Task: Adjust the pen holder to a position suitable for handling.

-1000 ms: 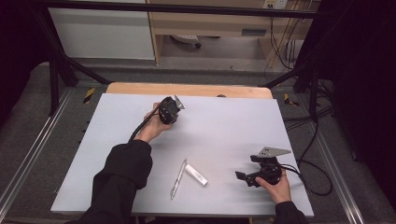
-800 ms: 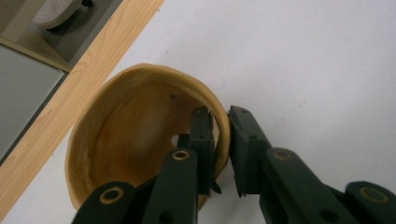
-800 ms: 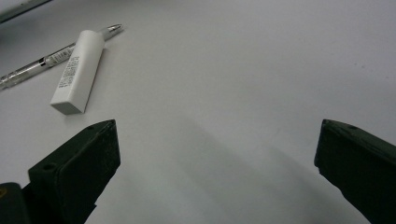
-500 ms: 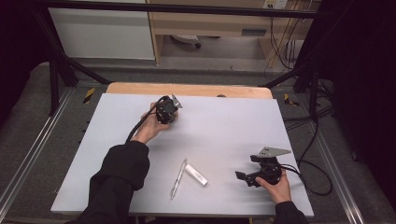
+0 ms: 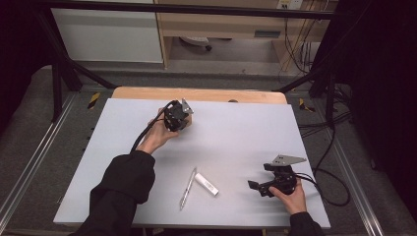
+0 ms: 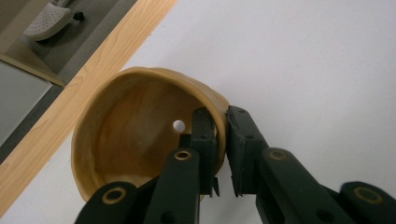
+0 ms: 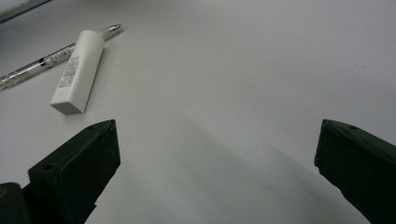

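Note:
A tan, soft-walled cup [image 6: 135, 121] with a small hole in its bottom lies tipped toward the camera on the pale grey table [image 5: 236, 132], near the wooden far edge. My left gripper [image 6: 220, 123] is shut on the cup's rim, one jaw inside and one outside. From above, that gripper [image 5: 177, 117] sits in the hand at the far middle of the table. My right gripper [image 5: 259, 177] rests at the front right, open wide [image 7: 217, 154] with nothing between its jaws.
A clear pen [image 5: 187, 189] and a white rectangular stick [image 5: 206, 184] lie side by side near the front middle, left of the right gripper; its own view shows the stick [image 7: 78, 70] and the pen [image 7: 28, 70]. A wooden strip [image 5: 196, 93] borders the table's far side.
The left hand has risen slightly with the gripper still shut on the cup. The right hand has stayed still.

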`<state>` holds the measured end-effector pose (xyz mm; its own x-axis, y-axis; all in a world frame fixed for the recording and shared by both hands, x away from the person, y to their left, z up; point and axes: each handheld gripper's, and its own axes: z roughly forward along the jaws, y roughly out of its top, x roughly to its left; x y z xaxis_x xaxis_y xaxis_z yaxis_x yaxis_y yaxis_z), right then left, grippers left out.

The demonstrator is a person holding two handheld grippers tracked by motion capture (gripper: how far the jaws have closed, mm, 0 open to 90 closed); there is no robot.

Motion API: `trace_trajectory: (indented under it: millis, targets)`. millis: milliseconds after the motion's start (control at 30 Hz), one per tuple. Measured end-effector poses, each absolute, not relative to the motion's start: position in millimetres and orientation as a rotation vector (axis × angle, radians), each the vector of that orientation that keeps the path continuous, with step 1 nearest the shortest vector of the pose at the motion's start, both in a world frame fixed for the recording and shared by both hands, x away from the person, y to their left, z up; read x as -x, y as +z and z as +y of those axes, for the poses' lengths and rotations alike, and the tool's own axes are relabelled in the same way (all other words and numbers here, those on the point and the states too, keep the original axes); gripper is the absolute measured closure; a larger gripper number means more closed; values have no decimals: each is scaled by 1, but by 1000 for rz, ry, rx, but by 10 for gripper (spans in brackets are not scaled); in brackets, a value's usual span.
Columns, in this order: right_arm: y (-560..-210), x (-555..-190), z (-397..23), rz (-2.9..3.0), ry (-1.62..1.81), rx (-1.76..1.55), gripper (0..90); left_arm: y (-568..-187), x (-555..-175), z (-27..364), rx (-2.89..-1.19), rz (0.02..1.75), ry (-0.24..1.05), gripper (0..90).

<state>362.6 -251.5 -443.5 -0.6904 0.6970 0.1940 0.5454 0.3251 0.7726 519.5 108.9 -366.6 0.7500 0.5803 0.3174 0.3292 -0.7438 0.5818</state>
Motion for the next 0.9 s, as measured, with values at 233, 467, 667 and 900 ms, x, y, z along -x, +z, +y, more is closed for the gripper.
trace_trajectory:
  millis: [233,467,667,900]
  targets:
    - [-444,-362,-251,2413,1295,-1146,8,-359,-503,109,-2426,680,647,812]
    - [-444,-363,-251,2413,1292,-1144,8,-363,-485,107,-2450,682,607,812]
    - [-444,-363,-251,2414,1290,-1143,8,-367,-470,98,-2473,646,572,812]
    - [-444,-363,-251,2414,1290,-1141,8,-373,-456,83,-2483,608,522,812]
